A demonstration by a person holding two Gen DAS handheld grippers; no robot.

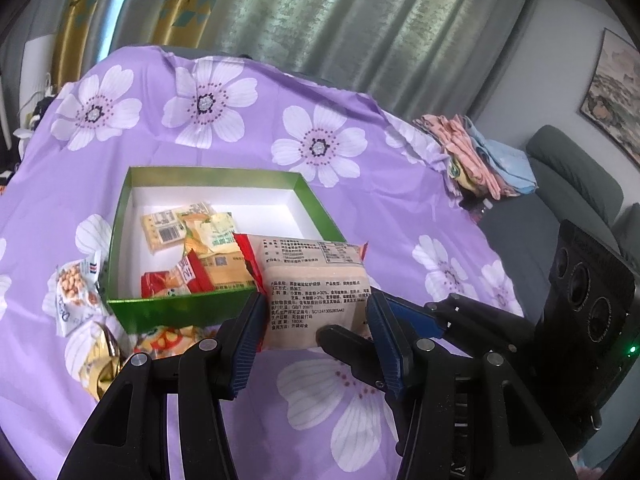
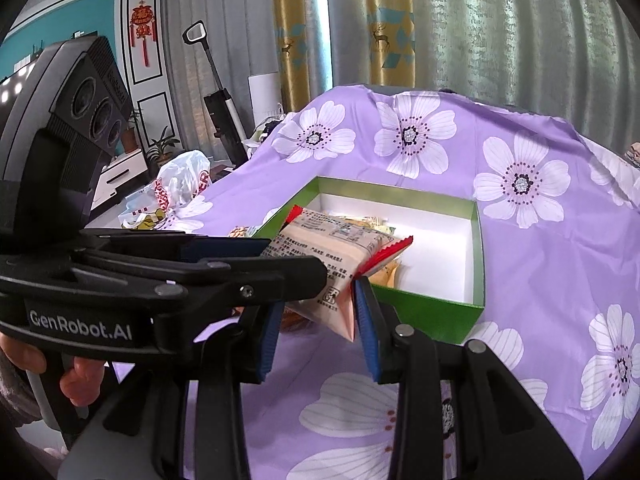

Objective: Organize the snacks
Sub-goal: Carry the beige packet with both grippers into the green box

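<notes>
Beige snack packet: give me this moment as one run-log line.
beige snack packet: clamped by left gripper and right gripper | raised above cloth, at green box near edge | several packets boxed, others still outside

Black tongs [image 1: 316,322] with ribbed blue pads [image 2: 366,322], silver rivets, white "GenRobot.AI" lettering; perhaps a fuzzy grey sleeve [image 2: 16,392].

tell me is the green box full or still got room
Still has room: the green box holds a few snack packets along its near-left side, while its white floor lies bare at the far right.
</notes>
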